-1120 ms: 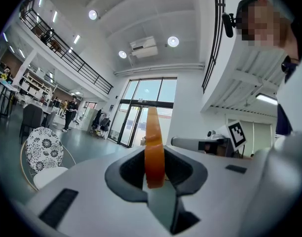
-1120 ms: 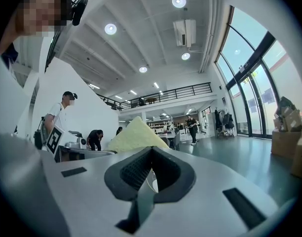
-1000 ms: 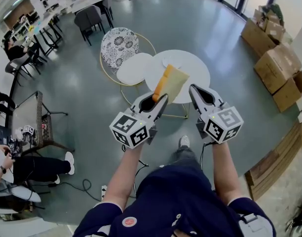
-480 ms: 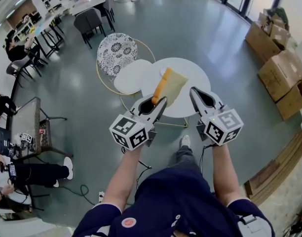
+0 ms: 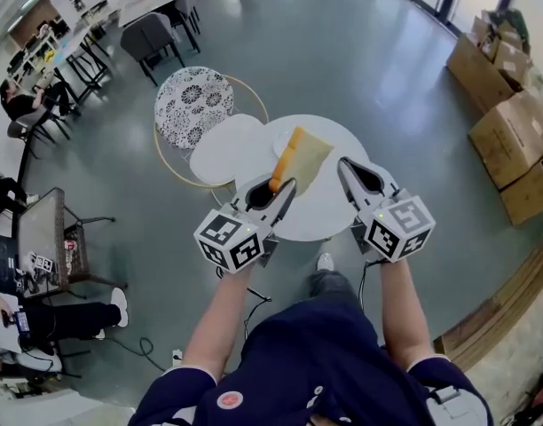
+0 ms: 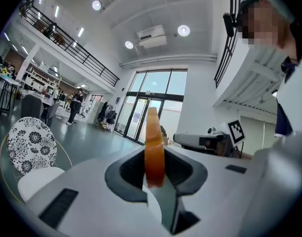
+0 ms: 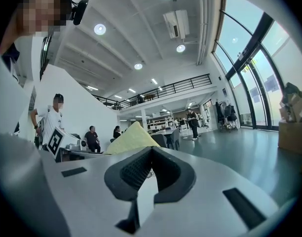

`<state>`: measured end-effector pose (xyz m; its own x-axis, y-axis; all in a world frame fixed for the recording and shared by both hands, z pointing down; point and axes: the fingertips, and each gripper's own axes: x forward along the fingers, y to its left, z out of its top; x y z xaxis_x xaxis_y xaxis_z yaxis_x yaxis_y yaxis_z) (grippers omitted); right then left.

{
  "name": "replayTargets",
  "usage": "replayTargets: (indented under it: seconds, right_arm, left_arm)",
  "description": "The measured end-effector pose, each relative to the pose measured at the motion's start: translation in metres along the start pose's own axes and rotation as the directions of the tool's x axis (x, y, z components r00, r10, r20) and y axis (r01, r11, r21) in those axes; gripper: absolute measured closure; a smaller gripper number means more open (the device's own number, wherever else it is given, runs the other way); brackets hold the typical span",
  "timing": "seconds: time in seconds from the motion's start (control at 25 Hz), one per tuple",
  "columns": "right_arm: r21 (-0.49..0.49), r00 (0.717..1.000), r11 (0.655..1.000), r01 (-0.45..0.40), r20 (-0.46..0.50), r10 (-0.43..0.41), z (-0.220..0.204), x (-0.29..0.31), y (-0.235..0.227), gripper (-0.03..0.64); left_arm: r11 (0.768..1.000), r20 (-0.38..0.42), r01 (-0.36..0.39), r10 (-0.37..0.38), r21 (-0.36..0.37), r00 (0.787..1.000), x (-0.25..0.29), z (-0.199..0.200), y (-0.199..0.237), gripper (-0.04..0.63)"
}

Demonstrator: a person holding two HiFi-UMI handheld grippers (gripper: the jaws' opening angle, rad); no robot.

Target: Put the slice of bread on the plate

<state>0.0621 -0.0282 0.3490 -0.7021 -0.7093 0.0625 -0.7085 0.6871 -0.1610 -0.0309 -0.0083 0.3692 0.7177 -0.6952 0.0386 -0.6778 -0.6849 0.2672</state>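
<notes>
We've got the bread [image 5: 303,152] clamped in the left gripper [image 5: 284,185], jaws pinching it by the crust at one low corner. The rest of the slice stands up and forward, w/ nothing under it. In the left gripper view it shows edge-on btwn the pads. The right gripper [image 5: 345,168] sits just beside it, jaws closed together w/ nothing in them.

The slice hangs above the round white table [image 5: 329,213]. From the head view it overlaps the plate [image 5: 279,144], which lies on the far side of the table, partly hidden behind the bread. We can't tell height above the plate from here.

Risks, as we judge them:
- Small grip area on soft bread, so a jolt could tear the corner or let the slice pivot and drop early onto the table.
- The head view flattens depth, so we may think we're over the plate when we're short of it. Letting go then leaves the bread half off the rim.
- The plate looks light, so pushing down w/ the gripper could shove or tip it.
- The right gripper is close enough to clip the slice or the plate.
</notes>
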Motion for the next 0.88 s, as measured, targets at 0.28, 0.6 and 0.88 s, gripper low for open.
replayTargets:
  seconds: [0.28,0.6,0.88]
  right_arm:
    - [0.002,0.996,0.998,-0.065,-0.053,0.065,-0.003,0.029,-0.066,0.611]
    - [0.047,0.986,0.990,-0.134,-0.095,0.138,-0.009,0.062,-0.125,0.612]
    - [0.077,0.983,0.985,-0.154,-0.089,0.161,-0.014,0.091,-0.147,0.611]
  left_arm:
    - [0.998,-0.035,-0.059,0.058,-0.024,0.998,0.064,0.000,0.028,0.503]
    - [0.989,-0.084,-0.144,0.141,-0.029,0.986,0.117,0.004,0.061,0.503]
    - [0.983,-0.120,-0.181,0.174,-0.042,0.977,0.134,-0.003,0.089,0.503]
